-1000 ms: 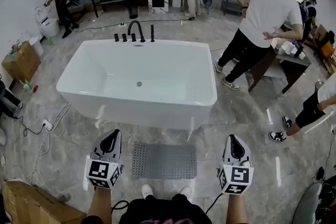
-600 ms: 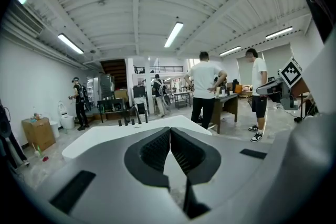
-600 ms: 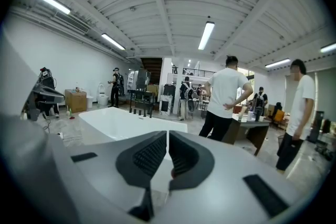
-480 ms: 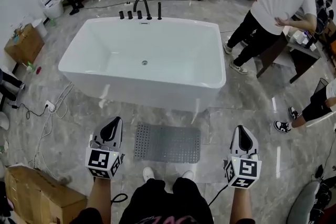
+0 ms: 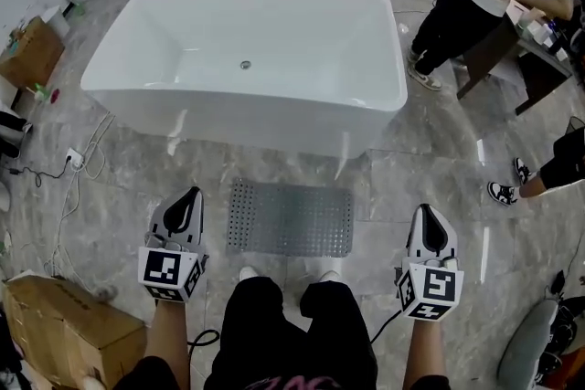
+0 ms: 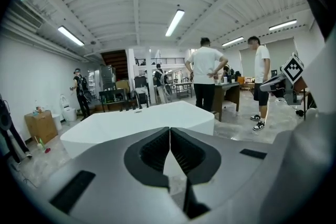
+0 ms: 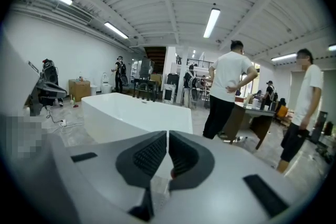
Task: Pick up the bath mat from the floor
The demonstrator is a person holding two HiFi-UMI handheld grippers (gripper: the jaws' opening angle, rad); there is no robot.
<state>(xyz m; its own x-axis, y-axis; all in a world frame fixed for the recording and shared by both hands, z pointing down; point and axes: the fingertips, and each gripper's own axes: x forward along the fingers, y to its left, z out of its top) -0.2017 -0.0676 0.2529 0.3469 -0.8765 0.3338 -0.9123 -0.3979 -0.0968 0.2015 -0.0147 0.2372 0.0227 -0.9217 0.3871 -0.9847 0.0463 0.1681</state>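
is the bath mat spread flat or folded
Spread flat. The bath mat lies as a full rectangle on the floor in front of the bathtub, with no edge turned over.

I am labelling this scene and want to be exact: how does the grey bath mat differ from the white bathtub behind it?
The grey perforated bath mat lies flat on the marbled floor; the white rectangular bathtub stands high above it. The mat is dark and full of small holes; the bathtub is smooth and glossy. The mat is much smaller than the bathtub. Both are rectangular, their long sides parallel.
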